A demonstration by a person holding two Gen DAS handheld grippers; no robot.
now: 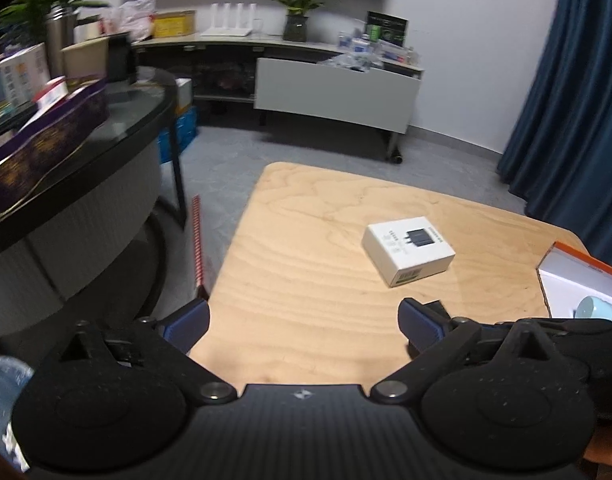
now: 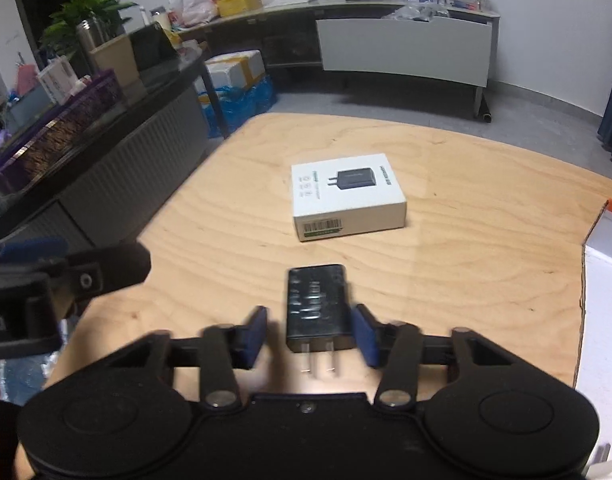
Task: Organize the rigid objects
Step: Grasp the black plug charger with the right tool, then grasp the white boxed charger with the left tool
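Note:
A black plug-in charger [image 2: 316, 300] lies flat on the wooden table [image 2: 466, 200], prongs toward the camera, between the pads of my right gripper [image 2: 311, 322]. The right pad sits against its side, but a gap shows at the left pad [image 2: 254, 332], so the charger is not clamped. Beyond it rests a white charger box [image 2: 348, 196] [image 1: 408, 252]. My left gripper [image 1: 302, 320] stands wide open with nothing between its fingers, over the table's near left corner. It also shows at the left edge of the right wrist view as the left gripper [image 2: 66, 272].
An open white box with an orange rim [image 1: 578, 280] [image 2: 604, 280] stands at the table's right edge and holds a light blue object [image 1: 594, 308]. A dark desk [image 1: 106, 140] loaded with boxes stands to the left. A low cabinet [image 1: 334, 88] lines the far wall, a blue curtain [image 1: 566, 100] hangs at right.

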